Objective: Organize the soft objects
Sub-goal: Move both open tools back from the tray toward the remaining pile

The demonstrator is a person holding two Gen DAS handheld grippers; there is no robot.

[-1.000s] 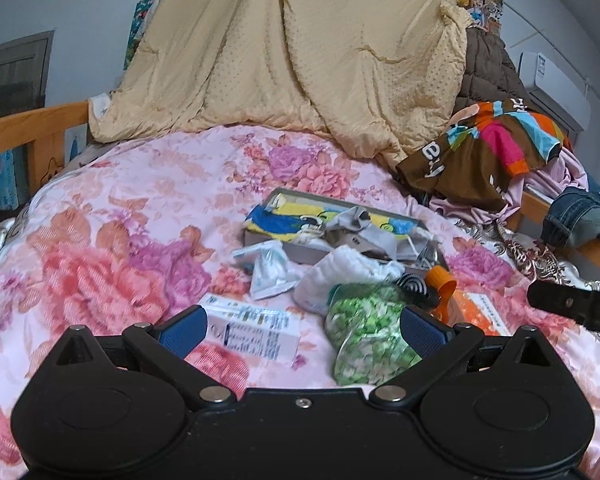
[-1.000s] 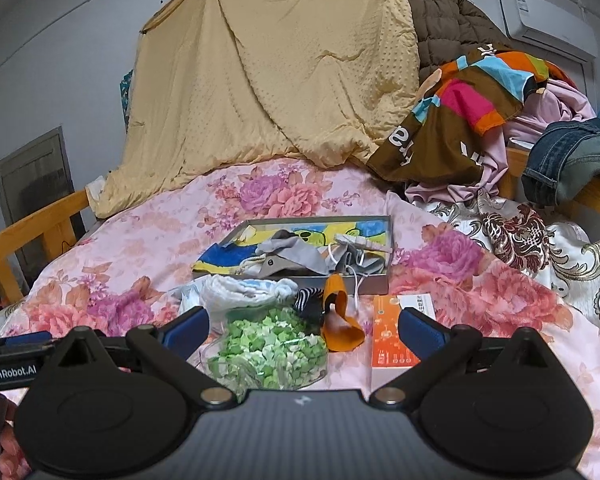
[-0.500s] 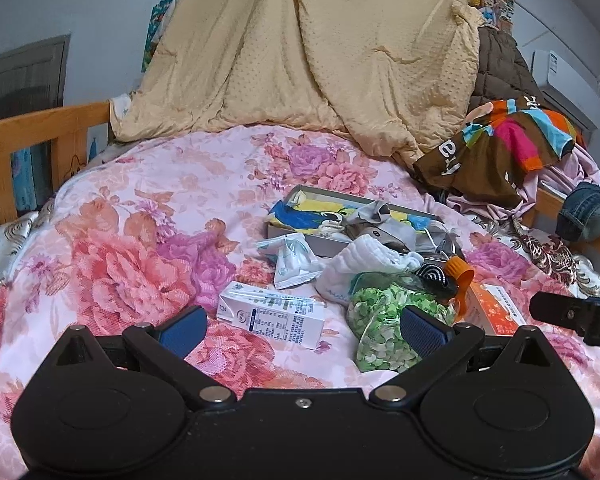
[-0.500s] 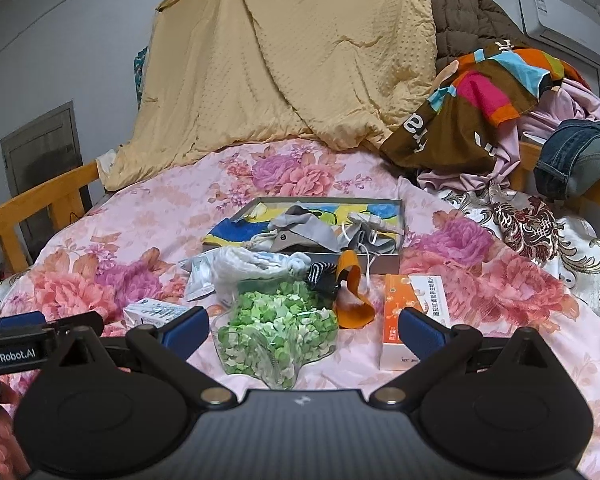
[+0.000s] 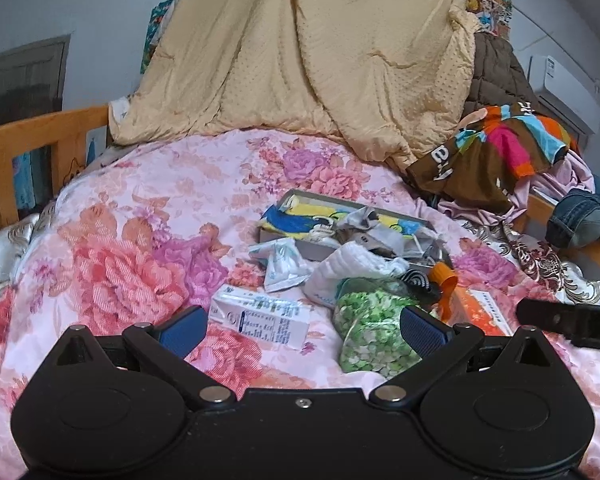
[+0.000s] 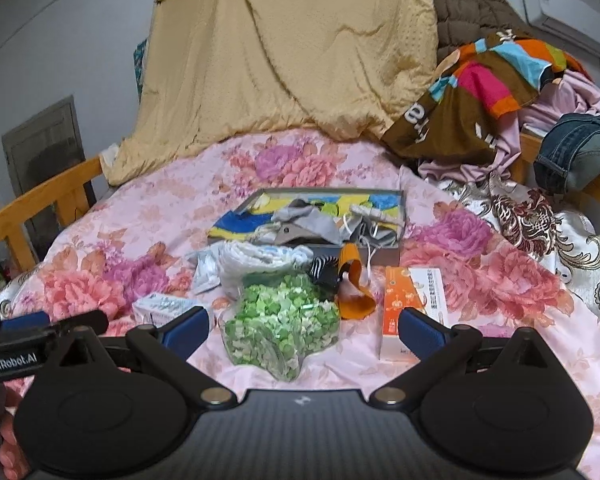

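Left wrist view: left gripper (image 5: 302, 326) spread wide at lower centre, holding nothing, blue pads (image 5: 182, 328) hovering over a pink floral bedspread (image 5: 112, 248). Between the pads, a white carton (image 5: 260, 316) lying flat; just right of it, a clear bag of green pieces (image 5: 370, 328). Behind the bag, a white cloth bundle (image 5: 352, 268), then a shallow grey box (image 5: 340, 224) at frame centre stuffed with soft fabrics.

Right wrist view: right gripper (image 6: 302, 326) likewise gaping and empty, the green bag (image 6: 280, 320) between its pads, an orange box (image 6: 414, 308) at lower right, an orange sock (image 6: 352, 284) beside the grey box (image 6: 320, 216). Beige blanket (image 6: 292, 52) draped across upper centre.
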